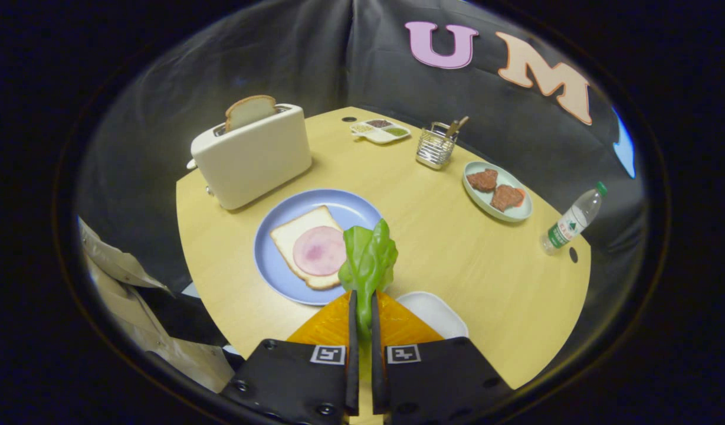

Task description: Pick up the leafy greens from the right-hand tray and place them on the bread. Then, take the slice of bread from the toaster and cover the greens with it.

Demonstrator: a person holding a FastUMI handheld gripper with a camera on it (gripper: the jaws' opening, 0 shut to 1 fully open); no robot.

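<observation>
My gripper [363, 300] is shut on the stem of the leafy greens [368, 260], whose leaves stand up just ahead of the fingertips. Beyond them and to the left lies a blue plate [274, 268] holding a slice of bread [294, 236] topped with a round of pink ham [319, 250]. The greens overlap the plate's near right rim in the view. A white tray [436, 311] lies under the right finger, partly hidden. Farther back left stands a cream toaster [253, 156] with a slice of bread [249, 111] sticking up from its slot.
A pale green plate [518, 213] with two brown meat pieces sits at the right. A wire utensil holder [435, 146] and a divided condiment dish [380, 130] stand at the back. A water bottle [571, 221] stands near the table's right edge. Paper bags [120, 265] lie off the left edge.
</observation>
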